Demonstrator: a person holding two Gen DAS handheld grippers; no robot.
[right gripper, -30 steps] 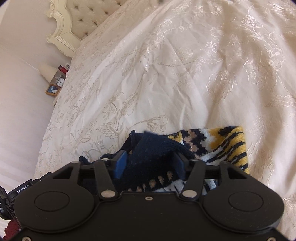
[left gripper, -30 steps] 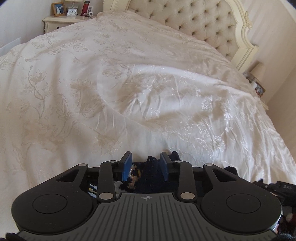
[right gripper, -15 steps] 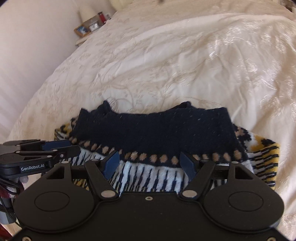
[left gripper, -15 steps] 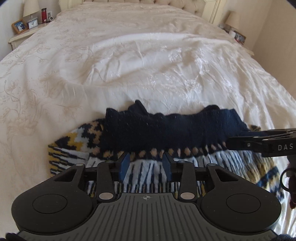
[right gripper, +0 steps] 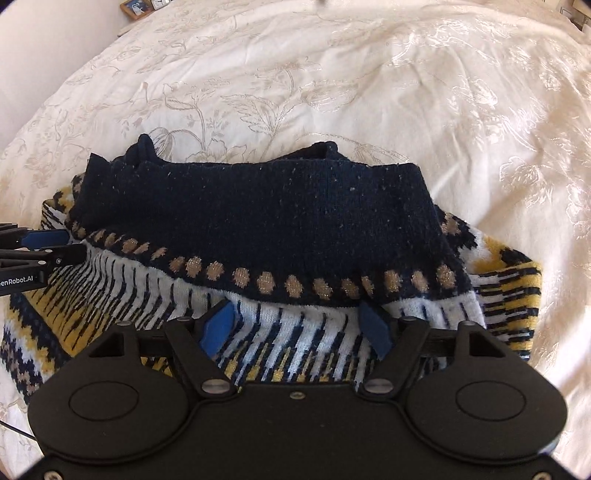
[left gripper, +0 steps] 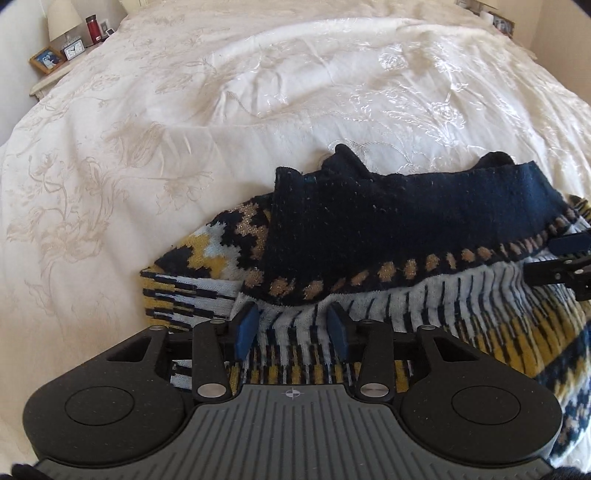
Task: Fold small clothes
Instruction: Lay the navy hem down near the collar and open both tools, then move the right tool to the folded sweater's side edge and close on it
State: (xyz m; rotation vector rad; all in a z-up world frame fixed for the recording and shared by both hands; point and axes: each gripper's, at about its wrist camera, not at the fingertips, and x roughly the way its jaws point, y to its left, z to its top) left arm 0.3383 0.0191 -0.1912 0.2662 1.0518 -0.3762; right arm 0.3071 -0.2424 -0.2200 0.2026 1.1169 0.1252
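A small knitted sweater (left gripper: 388, 229) lies on the bed, its plain navy part folded over the striped white, yellow and navy body (left gripper: 480, 310). The same sweater (right gripper: 258, 218) fills the middle of the right wrist view. My left gripper (left gripper: 291, 326) hovers open at the sweater's near edge, blue pads (left gripper: 245, 325) apart, with striped knit beneath them and nothing pinched. My right gripper (right gripper: 295, 325) is open too, wider, just short of the dotted navy border (right gripper: 295, 286). Each gripper shows at the other view's edge: the right gripper (left gripper: 561, 258) and the left gripper (right gripper: 40, 247).
A cream embroidered bedspread (left gripper: 221, 110) covers the whole bed and stretches far beyond the sweater. A nightstand (left gripper: 55, 70) with a lamp, a clock, a photo frame and a red bottle stands at the far left corner. More small items (left gripper: 502, 22) sit at the far right.
A second ago each gripper had navy knit between its fingers. That part now lies flat over the patterned body. Both grippers have let go, spread a little and drawn back toward the near edge.
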